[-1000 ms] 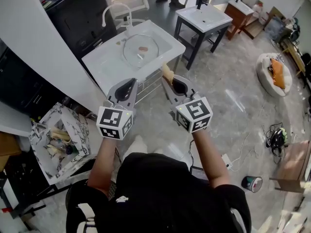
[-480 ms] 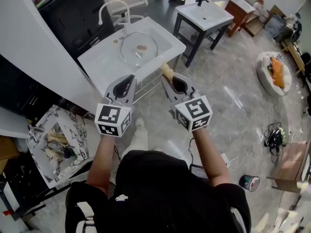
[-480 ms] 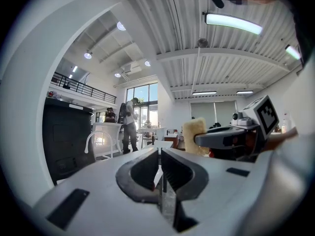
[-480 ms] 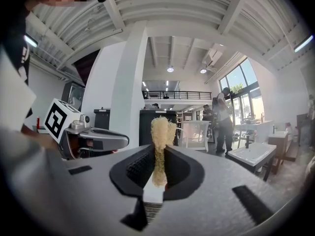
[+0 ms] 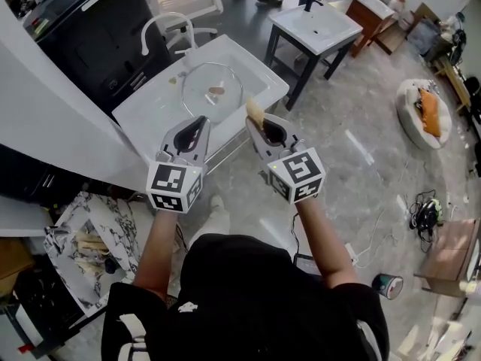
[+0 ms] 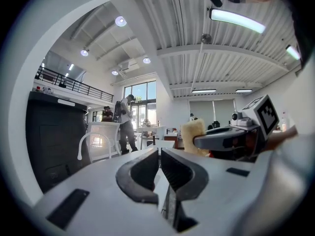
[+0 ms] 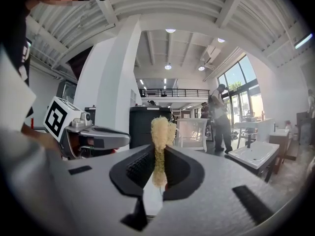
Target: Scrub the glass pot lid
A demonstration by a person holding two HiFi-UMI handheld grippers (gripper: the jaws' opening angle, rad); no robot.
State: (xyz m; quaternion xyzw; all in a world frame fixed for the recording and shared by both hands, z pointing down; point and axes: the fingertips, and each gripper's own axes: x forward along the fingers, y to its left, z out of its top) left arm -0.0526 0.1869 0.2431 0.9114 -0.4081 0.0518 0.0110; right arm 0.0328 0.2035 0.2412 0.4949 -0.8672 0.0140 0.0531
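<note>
The round glass pot lid (image 5: 212, 87) lies in the basin of a white sink (image 5: 150, 105), seen from the head view just ahead of both grippers. My right gripper (image 5: 256, 120) is shut on a yellow sponge (image 7: 158, 132), whose tip (image 5: 254, 110) sticks up past the jaws near the sink's front edge. My left gripper (image 5: 197, 128) is shut with nothing between its jaws, level with the right one and short of the sink. From the left gripper view the sponge (image 6: 193, 133) shows to the right in the other gripper.
A curved white faucet (image 5: 165, 25) stands at the sink's back edge, with a black cabinet (image 5: 83, 21) behind it. A second white sink on a dark stand (image 5: 314, 25) is to the right. A patterned box (image 5: 90, 232) sits on the floor at the left. People stand far off (image 7: 219, 114).
Both grippers have moved forward together toward the sink, the sponge still held. The sink and lid now sit closer to the jaws in the head view.
</note>
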